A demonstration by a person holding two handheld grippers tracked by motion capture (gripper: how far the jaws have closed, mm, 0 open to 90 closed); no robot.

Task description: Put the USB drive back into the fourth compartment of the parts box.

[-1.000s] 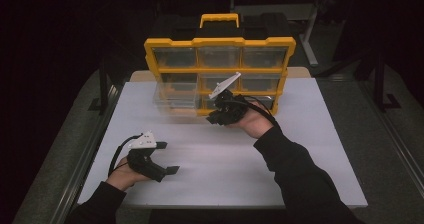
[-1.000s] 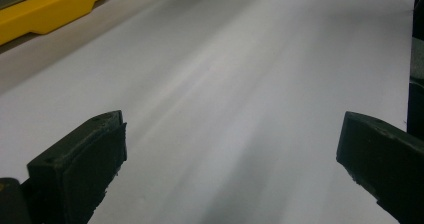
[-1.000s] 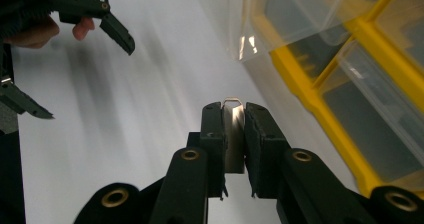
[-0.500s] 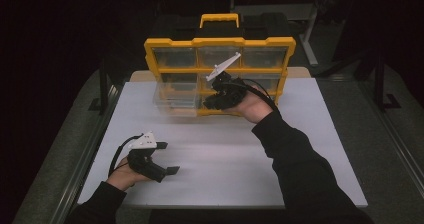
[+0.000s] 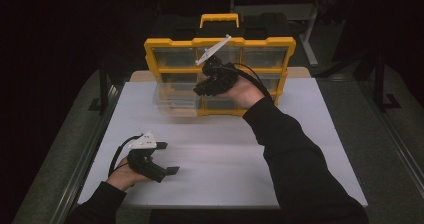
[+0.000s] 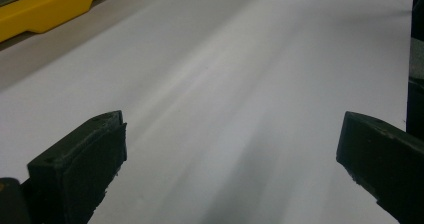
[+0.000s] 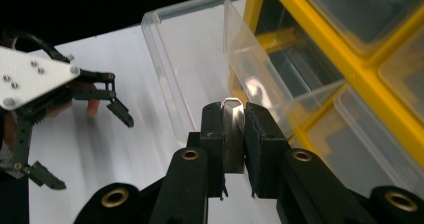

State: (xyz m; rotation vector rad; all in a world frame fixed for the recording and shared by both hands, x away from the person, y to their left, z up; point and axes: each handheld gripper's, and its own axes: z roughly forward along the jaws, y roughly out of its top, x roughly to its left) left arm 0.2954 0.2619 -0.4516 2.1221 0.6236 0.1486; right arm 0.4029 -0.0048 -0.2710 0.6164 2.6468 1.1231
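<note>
Small metal clip lifted, not yet placed.
Your right tool (image 7: 233,134) is pinching a metal clip (image 7: 233,134) above the open clear drawer (image 7: 200,64) near the desk's far edge; your left tool (image 6: 225,159) is idling wide open, empty.

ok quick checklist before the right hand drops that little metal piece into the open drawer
1. Piece held: ok. The right gripper is shut on the small metal piece, its top edge showing between the jaws.
2. Drawer open: ok. The clear drawer is pulled out of the yellow organizer.
3. Gripper over the drawer: cannot tell. It is raised in front of the organizer; its exact place above the drawer is unclear.
4. Target compartment: cannot tell. A clear divider splits the drawer.
5. Left gripper clear of the drawer: ok. The left gripper rests open on the white table.
</note>
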